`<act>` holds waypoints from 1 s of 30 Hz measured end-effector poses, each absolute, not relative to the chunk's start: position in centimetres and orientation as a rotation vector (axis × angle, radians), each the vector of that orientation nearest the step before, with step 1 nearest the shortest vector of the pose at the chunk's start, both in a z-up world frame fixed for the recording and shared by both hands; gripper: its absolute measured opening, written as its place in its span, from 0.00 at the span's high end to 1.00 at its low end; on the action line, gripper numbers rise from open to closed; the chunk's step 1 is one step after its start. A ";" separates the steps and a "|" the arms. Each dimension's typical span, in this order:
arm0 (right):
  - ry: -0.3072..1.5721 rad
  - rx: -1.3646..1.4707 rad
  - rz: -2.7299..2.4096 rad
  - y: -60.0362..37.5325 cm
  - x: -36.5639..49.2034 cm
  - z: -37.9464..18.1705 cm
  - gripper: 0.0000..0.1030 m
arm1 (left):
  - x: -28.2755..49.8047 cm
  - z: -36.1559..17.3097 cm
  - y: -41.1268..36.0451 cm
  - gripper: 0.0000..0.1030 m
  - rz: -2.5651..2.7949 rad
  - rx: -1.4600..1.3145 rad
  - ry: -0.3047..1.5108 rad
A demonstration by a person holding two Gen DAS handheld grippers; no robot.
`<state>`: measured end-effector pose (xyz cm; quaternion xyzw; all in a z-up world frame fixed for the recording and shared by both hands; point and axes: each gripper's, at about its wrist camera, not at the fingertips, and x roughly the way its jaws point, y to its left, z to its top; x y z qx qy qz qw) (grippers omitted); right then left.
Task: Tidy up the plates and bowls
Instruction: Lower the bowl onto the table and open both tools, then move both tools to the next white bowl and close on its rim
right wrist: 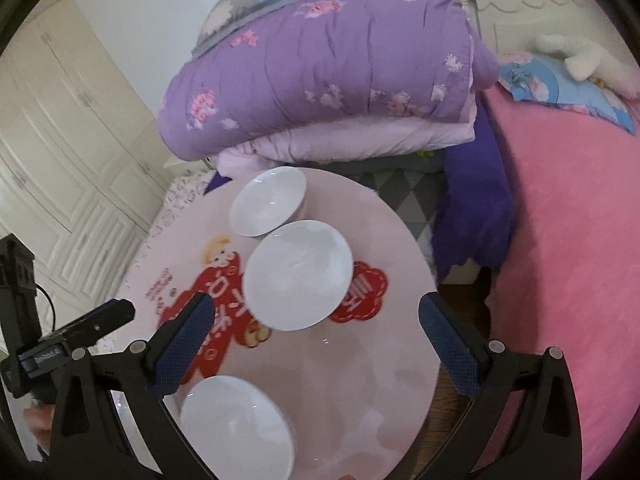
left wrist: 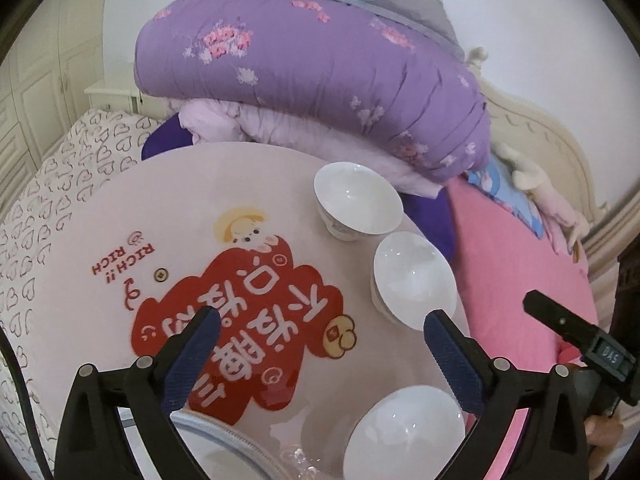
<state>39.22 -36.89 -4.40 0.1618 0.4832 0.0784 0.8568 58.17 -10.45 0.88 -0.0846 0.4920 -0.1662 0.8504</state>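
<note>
We hold both grippers, left (left wrist: 320, 334) and right (right wrist: 314, 320), open and empty; near bowl (right wrist: 236, 426) sits below the right one, at the table's (right wrist: 384, 380) near edge.

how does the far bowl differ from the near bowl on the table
The far bowl stands by the table's back edge, next to the purple quilt; the near bowl sits at the front edge. The far bowl's foot and side wall show; the near bowl shows only its rim and inside. Both are white, upright and empty.
</note>
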 end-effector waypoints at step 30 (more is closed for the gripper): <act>1.268 0.367 0.198 -37.3 46.6 -12.6 0.26 | 68.8 -9.6 -19.8 0.17 -0.347 -0.177 1.286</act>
